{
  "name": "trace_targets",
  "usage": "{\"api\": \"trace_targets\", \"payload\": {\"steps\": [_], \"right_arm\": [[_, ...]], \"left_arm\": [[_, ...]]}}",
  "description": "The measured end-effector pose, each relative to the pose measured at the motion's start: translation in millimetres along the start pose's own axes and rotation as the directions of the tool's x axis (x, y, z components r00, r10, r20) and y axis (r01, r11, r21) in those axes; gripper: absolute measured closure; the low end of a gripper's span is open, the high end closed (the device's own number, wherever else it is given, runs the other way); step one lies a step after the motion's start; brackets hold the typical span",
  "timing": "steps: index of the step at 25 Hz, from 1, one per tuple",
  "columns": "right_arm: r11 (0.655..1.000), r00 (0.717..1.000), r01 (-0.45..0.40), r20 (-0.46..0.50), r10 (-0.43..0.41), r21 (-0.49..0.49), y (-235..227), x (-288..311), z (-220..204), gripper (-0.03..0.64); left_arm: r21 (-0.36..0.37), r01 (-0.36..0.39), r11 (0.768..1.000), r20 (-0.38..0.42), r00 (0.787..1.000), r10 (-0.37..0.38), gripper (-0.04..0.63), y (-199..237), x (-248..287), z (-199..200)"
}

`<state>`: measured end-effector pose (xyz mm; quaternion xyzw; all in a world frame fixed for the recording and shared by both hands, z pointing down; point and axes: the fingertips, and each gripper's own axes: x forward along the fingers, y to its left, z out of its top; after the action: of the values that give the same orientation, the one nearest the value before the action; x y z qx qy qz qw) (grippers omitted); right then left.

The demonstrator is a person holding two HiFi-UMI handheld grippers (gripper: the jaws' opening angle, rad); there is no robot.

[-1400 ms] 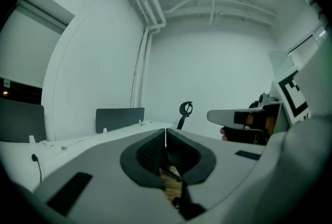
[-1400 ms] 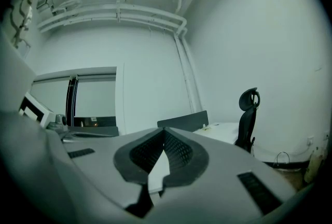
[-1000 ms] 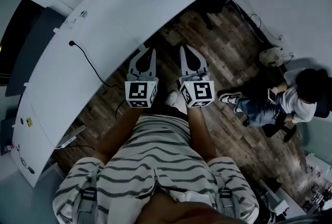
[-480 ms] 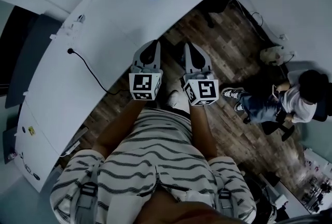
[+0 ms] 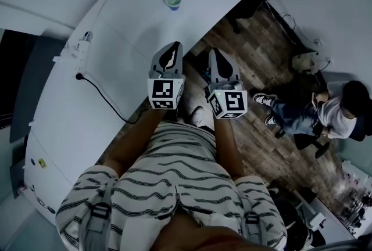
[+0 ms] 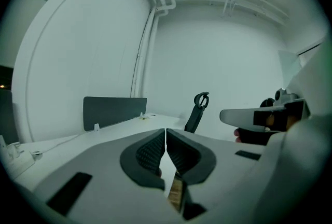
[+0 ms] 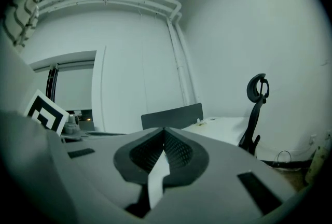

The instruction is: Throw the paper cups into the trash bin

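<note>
In the head view, a paper cup stands upright on the white desk. It is well ahead of the left gripper and the right gripper, which are held side by side near the desk's edge. The left gripper view shows its jaws pressed together with nothing between them; a dark divider panel and an office chair lie beyond. The right gripper view shows its jaws likewise closed and empty.

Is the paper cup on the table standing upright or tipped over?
Upright: in the head view the paper cup stands on the white table, its round mouth facing up.
</note>
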<state>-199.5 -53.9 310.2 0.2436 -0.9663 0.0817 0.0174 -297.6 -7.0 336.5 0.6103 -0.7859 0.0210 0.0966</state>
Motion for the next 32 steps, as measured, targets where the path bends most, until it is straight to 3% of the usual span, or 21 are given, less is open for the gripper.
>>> {"api": "trace_targets", "payload": {"steps": [24, 32], "right_arm": [[0.999, 0.994, 0.045, -0.105, -0.042, 0.024, -6, 43, -45, 0.607], [0.997, 0.99, 0.063, -0.132, -0.058, 0.034, -6, 44, -58, 0.607]], "left_arm": [[0.007, -0.003, 1.0, -0.097, 0.995, 0.004, 0.564, 59, 97, -61], [-0.018, -0.035, 0.999, -0.137, 0.99, 0.032, 0.478, 83, 122, -88]]}}
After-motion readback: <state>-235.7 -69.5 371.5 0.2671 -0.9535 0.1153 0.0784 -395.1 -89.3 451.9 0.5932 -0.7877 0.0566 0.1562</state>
